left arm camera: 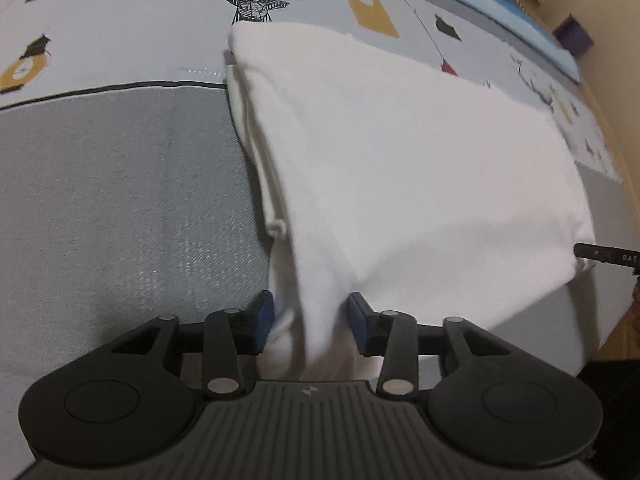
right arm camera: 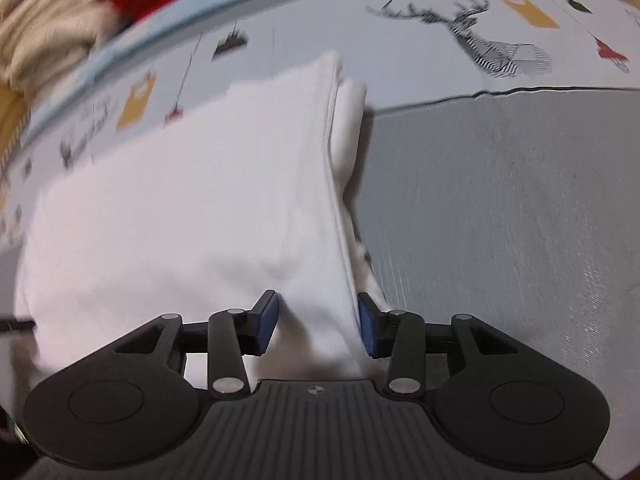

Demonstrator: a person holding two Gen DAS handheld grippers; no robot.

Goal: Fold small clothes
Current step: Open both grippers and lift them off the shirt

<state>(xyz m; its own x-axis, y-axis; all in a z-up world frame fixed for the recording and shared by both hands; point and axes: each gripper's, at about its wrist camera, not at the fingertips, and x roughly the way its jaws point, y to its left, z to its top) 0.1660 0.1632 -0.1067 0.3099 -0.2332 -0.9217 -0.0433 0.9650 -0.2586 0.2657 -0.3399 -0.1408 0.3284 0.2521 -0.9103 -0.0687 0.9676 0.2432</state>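
Left gripper (left arm camera: 310,326) and right gripper (right arm camera: 318,326) each pinch a near corner of the white garment (left arm camera: 380,152), which stretches away over the bed (left arm camera: 120,200).

A home bedroom: a deer-print bedsheet (left arm camera: 120,40) covers the bed, with piled clothes (right arm camera: 44,20) beyond it.
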